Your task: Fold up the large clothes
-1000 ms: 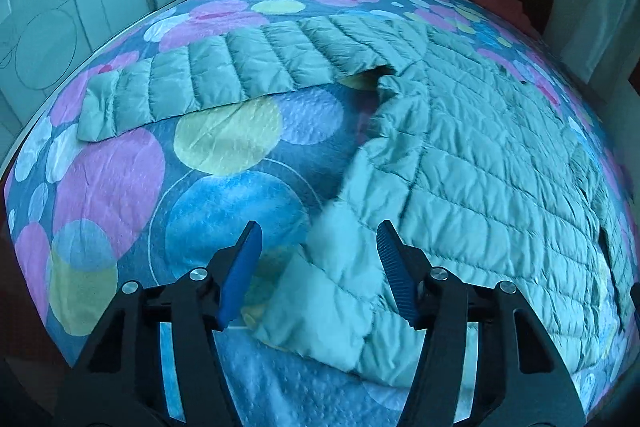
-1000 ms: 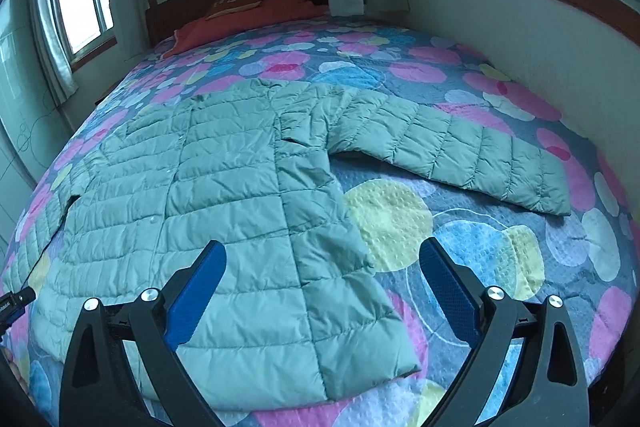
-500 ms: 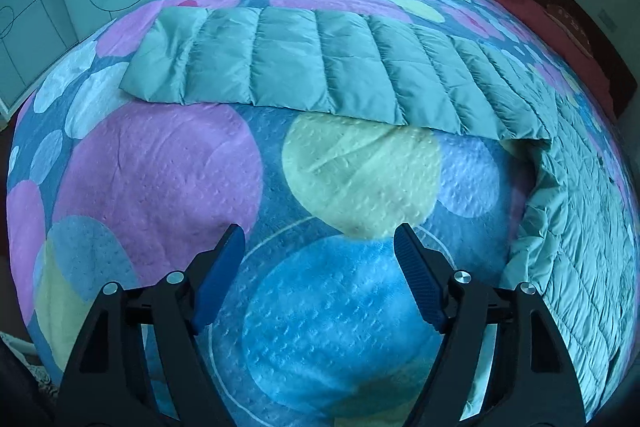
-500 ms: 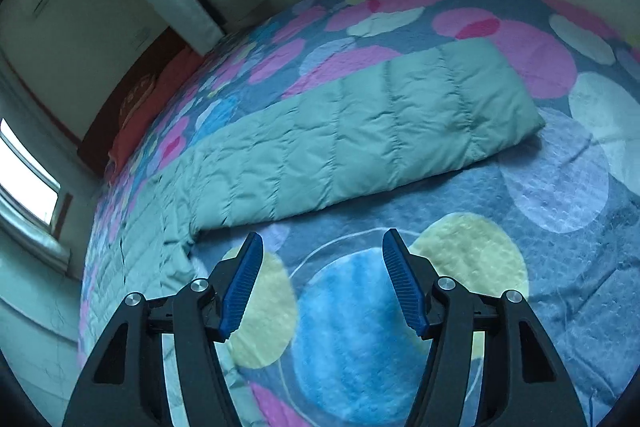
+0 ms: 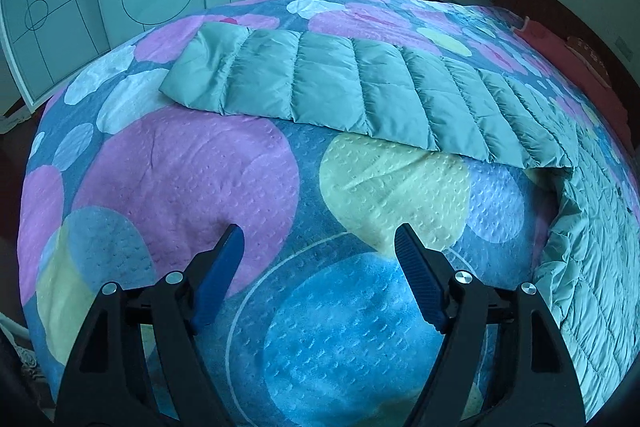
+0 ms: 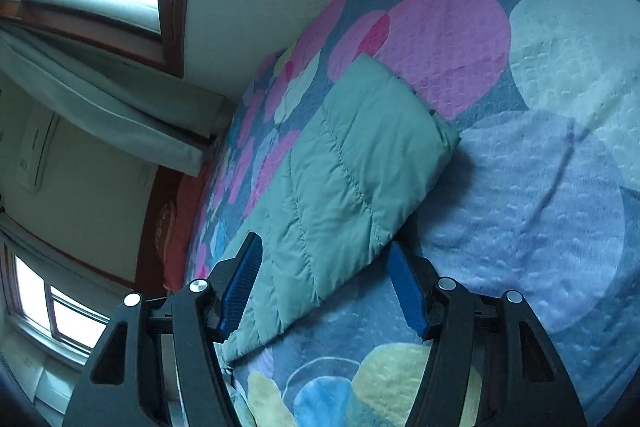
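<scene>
Between the spread fingers of the right gripper [image 6: 322, 277] lies the jacket's right sleeve [image 6: 348, 187], its lower edge just inside the right-hand finger and its cuff farther ahead, toward the wall. Nothing is pinched yet. To take this sleeve well, I judge the gripper should move ahead to the cuff end, catch both quilted layers at the edge rather than the slippery top skin, and close fully before lifting.

Ahead of the left gripper [image 5: 320, 253], likewise spread and empty, there is only the spotted bedspread [image 5: 180, 171]; the left sleeve [image 5: 340, 87] lies well beyond, stretched flat across the view, with the jacket body [image 5: 592, 247] off to its right. It should reach the cuff at far left, then both sleeves can fold inward over the body.
</scene>
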Demonstrator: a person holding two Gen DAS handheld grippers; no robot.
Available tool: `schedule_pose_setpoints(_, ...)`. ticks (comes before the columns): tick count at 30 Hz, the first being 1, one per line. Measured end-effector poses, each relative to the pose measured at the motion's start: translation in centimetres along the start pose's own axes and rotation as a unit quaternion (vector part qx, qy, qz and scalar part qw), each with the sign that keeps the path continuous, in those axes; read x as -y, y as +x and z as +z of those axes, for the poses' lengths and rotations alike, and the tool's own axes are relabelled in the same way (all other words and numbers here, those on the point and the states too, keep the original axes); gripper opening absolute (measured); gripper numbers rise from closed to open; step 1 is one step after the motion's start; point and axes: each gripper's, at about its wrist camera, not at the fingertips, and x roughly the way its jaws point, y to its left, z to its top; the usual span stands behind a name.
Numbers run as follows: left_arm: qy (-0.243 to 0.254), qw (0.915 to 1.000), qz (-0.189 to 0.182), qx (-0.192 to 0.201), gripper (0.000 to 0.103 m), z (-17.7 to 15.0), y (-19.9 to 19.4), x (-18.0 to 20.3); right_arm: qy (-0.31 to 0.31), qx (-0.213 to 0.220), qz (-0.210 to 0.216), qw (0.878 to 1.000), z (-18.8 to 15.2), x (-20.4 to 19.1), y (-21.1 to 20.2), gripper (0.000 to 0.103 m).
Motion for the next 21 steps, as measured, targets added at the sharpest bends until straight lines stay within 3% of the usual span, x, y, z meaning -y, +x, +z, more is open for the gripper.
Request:
schedule_pose_setpoints(3, -0.007, 0.9993, 0.032, 0.019, 0.077, 0.0, -0.3, -0.4, 0.014, -0.001, 0.004, 1.000, 0.1, 0.3, -0.5, 0.063)
schedule_pose_setpoints(6, -0.004, 0.9991, 0.041, 0.009, 0.078, -0.1, 0.6, -0.5, 0.015, 0.002, 0.002, 1.000, 0.6, 0.6, -0.4, 0.063)
schedule_pose_setpoints(10, 0.012, 0.9988, 0.047, 0.009, 0.086, -0.1, 1.0, -0.2, 0.012, 0.030, -0.007, 0.999, 1.9, 0.5, 0.1, 0.062)
schedule_pose_setpoints(15, 0.024, 0.9977, 0.063, 0.005, 0.090, -0.1, 1.5, 0.3, -0.005, 0.029, -0.027, 0.999, 3.1, 0.5, 1.2, 0.026)
schedule_pose_setpoints(18, 0.028, 0.9972, 0.069, 0.004, 0.092, -0.1, 1.7, 0.4, -0.022, 0.028, -0.031, 0.999, 3.8, -0.3, 1.6, 0.017)
schedule_pose_setpoints(21, 0.030, 0.9970, 0.071, 0.005, 0.093, -0.1, 1.8, 0.4, -0.080, 0.032, -0.027, 0.996, 3.9, -3.2, 1.4, 0.014)
